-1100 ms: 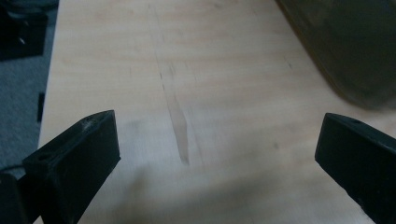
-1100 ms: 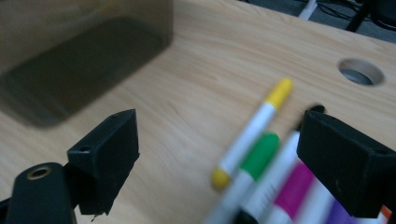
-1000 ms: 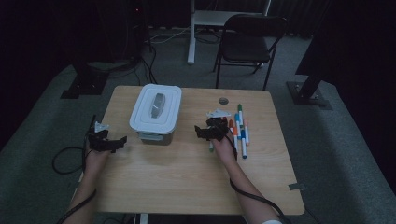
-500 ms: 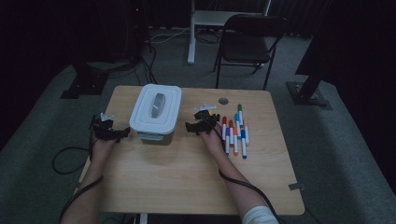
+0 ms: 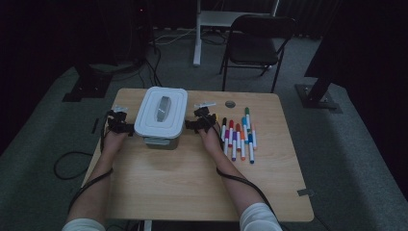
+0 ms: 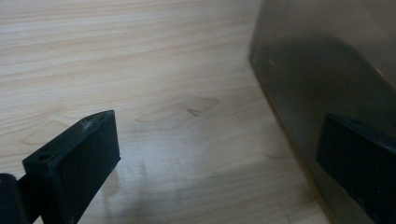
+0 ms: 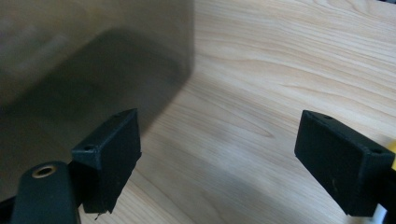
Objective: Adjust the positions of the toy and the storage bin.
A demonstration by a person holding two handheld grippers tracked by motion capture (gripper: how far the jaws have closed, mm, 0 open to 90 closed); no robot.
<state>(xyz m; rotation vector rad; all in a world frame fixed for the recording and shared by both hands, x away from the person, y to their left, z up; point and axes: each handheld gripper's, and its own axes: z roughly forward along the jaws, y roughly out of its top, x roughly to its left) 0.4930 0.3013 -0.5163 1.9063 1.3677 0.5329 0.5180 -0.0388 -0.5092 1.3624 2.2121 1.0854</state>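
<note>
A grey storage box with a white lid (image 5: 161, 112) stands on the wooden table (image 5: 192, 178). My left gripper (image 5: 122, 126) sits close against the box's left side, open, with the box's smoky wall (image 6: 327, 70) beside its right jaw. My right gripper (image 5: 191, 124) sits at the box's right side, open too, the box wall (image 7: 84, 60) beside its left jaw. Nothing lies between either pair of jaws. Several coloured markers (image 5: 238, 137) lie in a row to the right of my right hand.
A small round disc (image 5: 230, 104) lies near the table's far edge. A folding chair (image 5: 255, 43) and stand bases are on the floor beyond the table. Cables trail from both grippers off the near side.
Both grippers have moved inward and forward until they flank the box on its two sides. The box and markers have not moved.
</note>
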